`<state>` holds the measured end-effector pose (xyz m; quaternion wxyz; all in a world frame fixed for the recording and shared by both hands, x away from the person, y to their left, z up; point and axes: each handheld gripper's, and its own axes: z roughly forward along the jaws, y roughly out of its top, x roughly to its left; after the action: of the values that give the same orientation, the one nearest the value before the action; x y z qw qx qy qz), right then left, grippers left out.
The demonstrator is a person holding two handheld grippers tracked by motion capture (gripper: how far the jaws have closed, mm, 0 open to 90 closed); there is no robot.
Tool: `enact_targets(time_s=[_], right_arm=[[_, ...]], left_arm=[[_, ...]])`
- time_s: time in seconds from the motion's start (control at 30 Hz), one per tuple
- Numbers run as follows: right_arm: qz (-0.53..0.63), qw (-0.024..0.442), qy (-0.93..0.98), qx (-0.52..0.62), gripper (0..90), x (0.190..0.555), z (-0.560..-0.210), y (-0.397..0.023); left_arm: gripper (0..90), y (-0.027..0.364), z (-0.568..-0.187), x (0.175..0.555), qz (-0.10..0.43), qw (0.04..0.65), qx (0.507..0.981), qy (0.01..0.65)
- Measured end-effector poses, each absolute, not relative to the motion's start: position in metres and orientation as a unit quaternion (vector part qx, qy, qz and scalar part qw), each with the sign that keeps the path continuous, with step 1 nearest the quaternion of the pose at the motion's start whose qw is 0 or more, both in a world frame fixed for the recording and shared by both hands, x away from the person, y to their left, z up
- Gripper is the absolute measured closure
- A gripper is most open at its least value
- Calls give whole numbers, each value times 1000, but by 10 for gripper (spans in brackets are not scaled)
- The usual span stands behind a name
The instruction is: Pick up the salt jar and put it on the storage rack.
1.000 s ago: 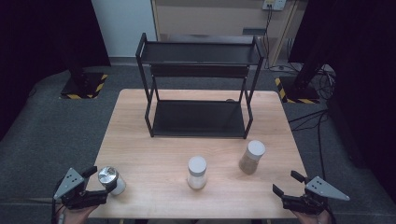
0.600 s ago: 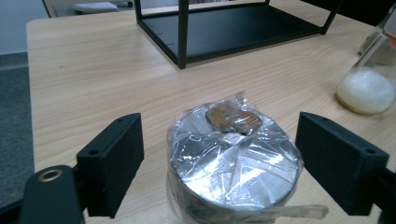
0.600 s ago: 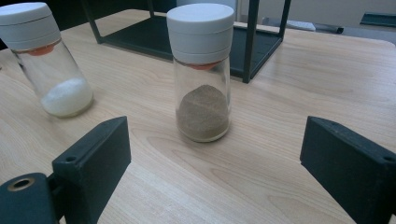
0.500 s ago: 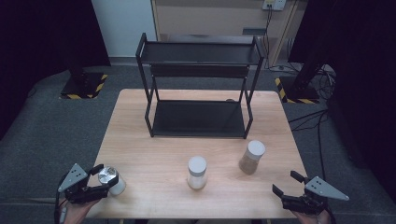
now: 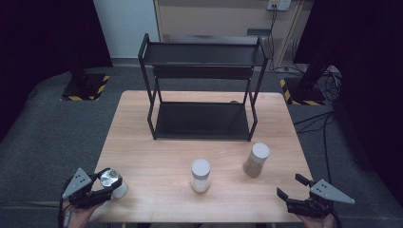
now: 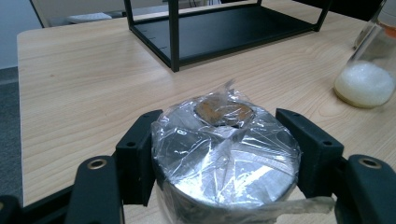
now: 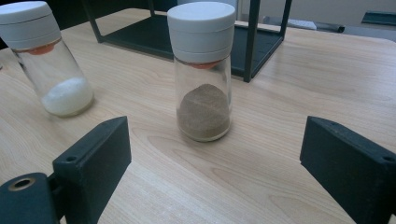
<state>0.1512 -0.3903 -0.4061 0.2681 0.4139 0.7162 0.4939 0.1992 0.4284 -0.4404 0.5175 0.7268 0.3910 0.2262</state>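
A small jar with a shiny silver lid under clear film (image 6: 224,149) stands near the table's front left corner. My left gripper (image 6: 217,119) is shut on it, one black pad against each side of the lid. From above, the same jar (image 5: 110,177) sits between that gripper's (image 5: 108,183) jaws. My right gripper (image 7: 217,128) is open, its jaws wide apart and holding nothing. It points at a glass shaker of brown powder (image 7: 204,70) a short way ahead. The high view shows it (image 5: 289,185) at the front right edge.
A shaker of white grains (image 5: 200,175) stands mid-table, the brown one (image 5: 256,159) to its right. A black two-tier rack (image 5: 202,90) fills the back half of the wooden table (image 5: 152,152). Dark floor surrounds the table.
My left gripper slid forward around the silver-lidded jar and its jaws came in against the lid. The right gripper stayed in place.
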Motion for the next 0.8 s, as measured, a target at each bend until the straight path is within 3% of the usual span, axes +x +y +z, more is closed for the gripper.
enact_targets(time_s=[0.8], right_arm=[[495, 267, 715, 416, 85, 152, -406, -390]], left_arm=[[339, 409, -415, 222, 215, 522, 743, 360]])
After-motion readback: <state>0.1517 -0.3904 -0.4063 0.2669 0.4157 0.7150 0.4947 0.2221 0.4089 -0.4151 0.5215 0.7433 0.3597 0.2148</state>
